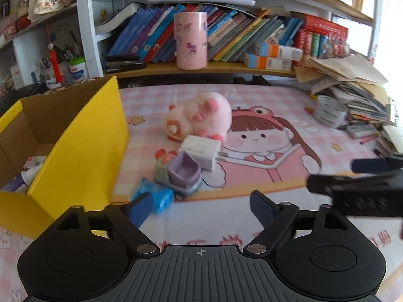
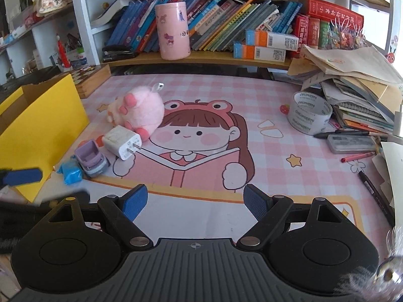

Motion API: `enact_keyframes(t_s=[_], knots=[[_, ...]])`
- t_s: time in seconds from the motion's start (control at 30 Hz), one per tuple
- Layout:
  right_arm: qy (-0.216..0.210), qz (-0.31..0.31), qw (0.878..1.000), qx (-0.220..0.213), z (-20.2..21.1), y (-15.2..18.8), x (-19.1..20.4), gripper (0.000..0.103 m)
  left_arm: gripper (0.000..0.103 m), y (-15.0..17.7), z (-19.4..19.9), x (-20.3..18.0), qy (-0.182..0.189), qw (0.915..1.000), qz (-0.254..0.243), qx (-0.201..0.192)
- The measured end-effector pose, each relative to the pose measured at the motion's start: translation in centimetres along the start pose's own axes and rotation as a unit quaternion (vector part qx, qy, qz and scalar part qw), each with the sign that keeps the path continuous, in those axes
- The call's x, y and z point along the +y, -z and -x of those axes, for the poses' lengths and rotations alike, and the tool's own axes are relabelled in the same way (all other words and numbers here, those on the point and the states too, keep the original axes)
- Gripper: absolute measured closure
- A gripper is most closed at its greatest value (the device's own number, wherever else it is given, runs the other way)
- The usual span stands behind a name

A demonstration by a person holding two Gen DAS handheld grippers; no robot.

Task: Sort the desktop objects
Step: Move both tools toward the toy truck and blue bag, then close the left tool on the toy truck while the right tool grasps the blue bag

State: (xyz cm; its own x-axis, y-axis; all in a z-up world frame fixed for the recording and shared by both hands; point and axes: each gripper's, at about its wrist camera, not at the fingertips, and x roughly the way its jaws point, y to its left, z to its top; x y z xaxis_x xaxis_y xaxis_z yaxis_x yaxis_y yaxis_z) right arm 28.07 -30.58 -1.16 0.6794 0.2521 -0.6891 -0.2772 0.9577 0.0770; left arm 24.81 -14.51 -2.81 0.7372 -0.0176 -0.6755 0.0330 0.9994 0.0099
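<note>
Blue packet (image 1: 161,198) lies just beyond open left gripper (image 1: 201,207).

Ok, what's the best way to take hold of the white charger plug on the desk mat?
Grip the white charger plug across its two flat side faces, coming from above with the left gripper. Probably avoid the prongs; they stick out toward the mat's middle. The plush crowds its far side.
</note>
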Motion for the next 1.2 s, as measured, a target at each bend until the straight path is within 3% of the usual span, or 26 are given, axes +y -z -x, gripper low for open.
enact_keyframes(t_s=[0.13, 0.3, 0.63, 0.77, 0.93, 1.2], knots=[[0.004, 0.002, 1.000, 0.000, 0.0, 0.1, -0.4, 0.021, 0.027, -0.6, -1.5, 0.4, -0.011, 0.9999, 0.012, 0.002], [0.006, 0.007, 1.000, 0.006, -0.1, 0.1, -0.8, 0.021, 0.027, -1.4, -3.3, 0.9, -0.034, 0.9989, 0.031, 0.008], [0.000, 0.026, 0.999, 0.018, -0.1, 0.2, -0.7, 0.021, 0.027, -1.8, -6.6, 0.6, -0.057, 0.9980, 0.016, 0.021], [0.003, 0.027, 0.999, 0.022, -0.1, 0.2, -0.9, 0.021, 0.041, -1.7, -7.3, 0.6, -0.047, 0.9985, 0.002, 0.028], [0.001, 0.029, 0.999, 0.029, -0.3, 0.5, -1.1, 0.021, 0.042, -1.2, -6.1, 0.4, -0.028, 0.9994, -0.001, 0.019], [-0.029, 0.057, 0.997, 0.038, -1.6, 0.3, 0.1, 0.021, 0.041, -0.9, 1.1, 1.0, -0.018, 0.9992, 0.021, -0.028]])
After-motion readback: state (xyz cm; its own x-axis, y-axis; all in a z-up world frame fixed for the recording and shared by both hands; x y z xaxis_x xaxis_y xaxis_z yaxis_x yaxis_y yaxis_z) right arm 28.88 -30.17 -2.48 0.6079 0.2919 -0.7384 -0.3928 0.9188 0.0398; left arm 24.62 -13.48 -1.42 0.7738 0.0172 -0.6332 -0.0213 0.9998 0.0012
